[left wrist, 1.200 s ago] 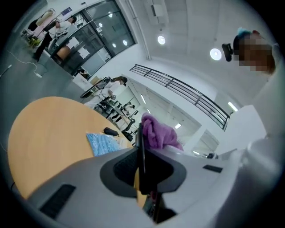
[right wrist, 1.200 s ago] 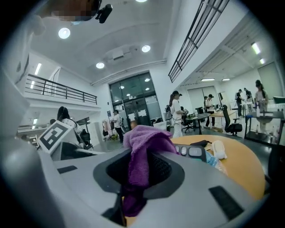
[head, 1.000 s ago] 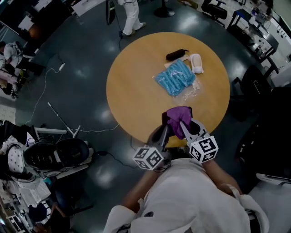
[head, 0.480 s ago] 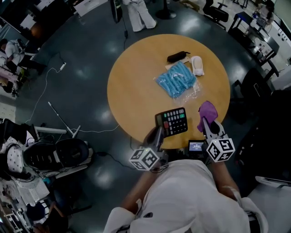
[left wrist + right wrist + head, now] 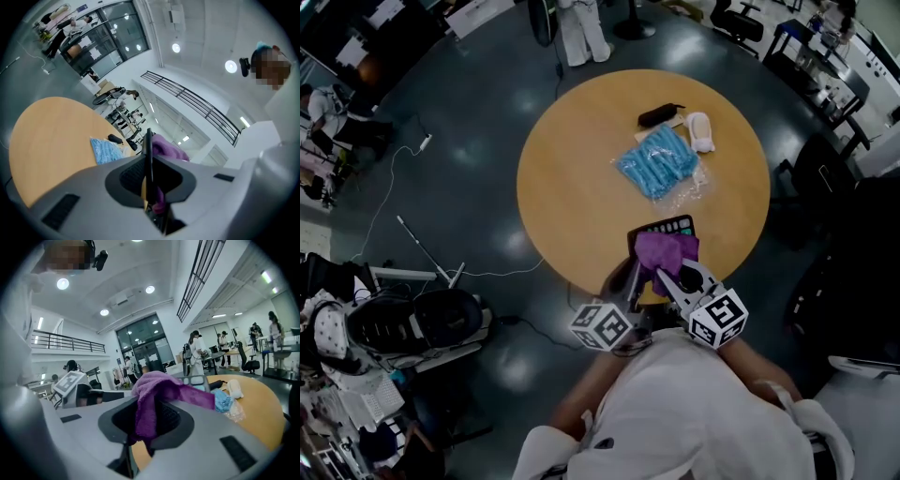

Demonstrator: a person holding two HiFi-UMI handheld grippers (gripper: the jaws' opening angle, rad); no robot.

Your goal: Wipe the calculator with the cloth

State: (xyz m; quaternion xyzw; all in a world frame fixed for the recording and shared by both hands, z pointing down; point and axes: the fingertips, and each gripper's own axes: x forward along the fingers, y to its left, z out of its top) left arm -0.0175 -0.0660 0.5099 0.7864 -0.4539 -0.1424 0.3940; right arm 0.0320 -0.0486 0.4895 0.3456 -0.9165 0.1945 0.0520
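Left gripper [image 5: 630, 279] is clamped narrow on one edge of the flat black calculator w/ coloured keys [image 5: 672, 226], at the near rim of the round wooden table [image 5: 572, 178]. Right gripper [image 5: 675, 274] pinches the purple fleecy cloth [image 5: 664, 249], draped over the keys. Risk: a hard wipe levers the calc. out of that thin edge grip & off the rim. Blue plastic packet [image 5: 659, 161] sits well apart, bare wood to its left.

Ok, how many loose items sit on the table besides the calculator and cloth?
3: a black pouch at the far side, a white item beside it, a blue packet nearer the middle. A pale slip may lie under the pouch.
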